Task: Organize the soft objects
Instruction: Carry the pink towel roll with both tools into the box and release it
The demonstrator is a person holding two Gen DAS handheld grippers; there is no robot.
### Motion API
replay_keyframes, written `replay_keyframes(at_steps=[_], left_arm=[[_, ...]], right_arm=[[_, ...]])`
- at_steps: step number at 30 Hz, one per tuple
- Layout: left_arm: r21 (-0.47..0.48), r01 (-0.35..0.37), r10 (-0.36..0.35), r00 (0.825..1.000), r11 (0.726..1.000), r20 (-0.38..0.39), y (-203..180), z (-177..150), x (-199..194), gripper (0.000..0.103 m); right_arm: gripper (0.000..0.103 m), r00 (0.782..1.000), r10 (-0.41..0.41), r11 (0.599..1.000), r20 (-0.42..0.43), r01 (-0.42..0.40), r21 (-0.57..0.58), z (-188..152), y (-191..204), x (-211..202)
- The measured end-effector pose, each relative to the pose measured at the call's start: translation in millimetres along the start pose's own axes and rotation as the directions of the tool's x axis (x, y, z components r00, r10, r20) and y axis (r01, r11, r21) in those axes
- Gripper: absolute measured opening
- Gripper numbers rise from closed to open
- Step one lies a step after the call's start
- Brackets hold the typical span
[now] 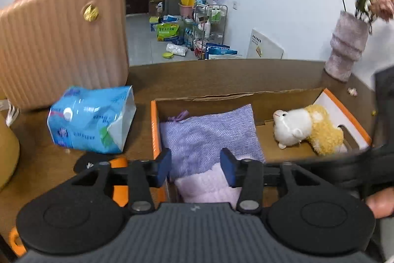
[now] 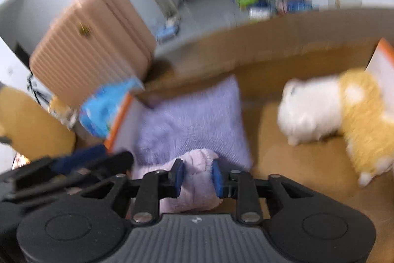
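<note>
Inside the cardboard box [image 1: 290, 96], the purple pillow [image 1: 209, 134] is lying flat at the left end, its long axis running from near to far, with a pink towel [image 1: 209, 184] overlapping its near edge. The plush toy [image 1: 307, 130] is lying across the right end, head pointing left. The left gripper [image 1: 195, 168] is hovering with jaws apart and empty; the right gripper [image 2: 197, 178] is standing parted over the towel, not pressing it.

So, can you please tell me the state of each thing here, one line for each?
Cardboard box: open on top, holds soft things.
Purple cushion: lying flat in the box.
Pink cloth: bunched up on the cushion's near end.
Plush toy: lying on its side in the box.
Tissue pack: outside the box, torn open at one end.
Left claw: open, holds nothing.
Right claw: open over the pink cloth.
</note>
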State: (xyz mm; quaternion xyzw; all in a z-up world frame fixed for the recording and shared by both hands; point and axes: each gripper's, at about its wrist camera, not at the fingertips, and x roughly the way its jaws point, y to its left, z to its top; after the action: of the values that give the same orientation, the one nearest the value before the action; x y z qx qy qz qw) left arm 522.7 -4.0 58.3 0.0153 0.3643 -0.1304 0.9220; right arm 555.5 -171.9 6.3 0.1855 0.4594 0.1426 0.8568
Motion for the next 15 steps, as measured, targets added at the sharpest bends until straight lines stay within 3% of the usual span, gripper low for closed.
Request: replay_keyframes(at_steps=[2, 5, 8, 12, 15], left_arm=[[0.002, -0.008, 0.008, 1.0, 1.0, 0.014, 5, -4, -5, 0.05], [0.015, -0.014, 0.014, 1.0, 1.0, 0.014, 8, -4, -18, 0.056], [0.025, -0.015, 0.014, 1.0, 1.0, 0.027, 5, -5, -38, 0.065], [0.033, -0.003, 0.002, 0.999, 0.999, 0.036, -2, -12, -72, 0.072], [0.03, 0.002, -0.003, 0.999, 1.0, 0.052, -6, -28, -106, 0.08]], right_arm=[[0.035, 1.0, 0.014, 1.0, -0.015, -0.014, 0.001, -2, -1, 2], [0.059, 0.998, 0.066, 0.998, -0.009, -0.065, 0.022, -1, -4, -8], [0.059, 0.999, 0.034, 0.999, 0.042, -0.034, -0.005, -4, -6, -34], [0.061, 0.993, 0.007, 0.993, 0.12, 0.007, -0.118, -20, -10, -104], [0.067, 0.98, -0.051, 0.972, 0.192, 0.093, -0.214, -38, -18, -160]])
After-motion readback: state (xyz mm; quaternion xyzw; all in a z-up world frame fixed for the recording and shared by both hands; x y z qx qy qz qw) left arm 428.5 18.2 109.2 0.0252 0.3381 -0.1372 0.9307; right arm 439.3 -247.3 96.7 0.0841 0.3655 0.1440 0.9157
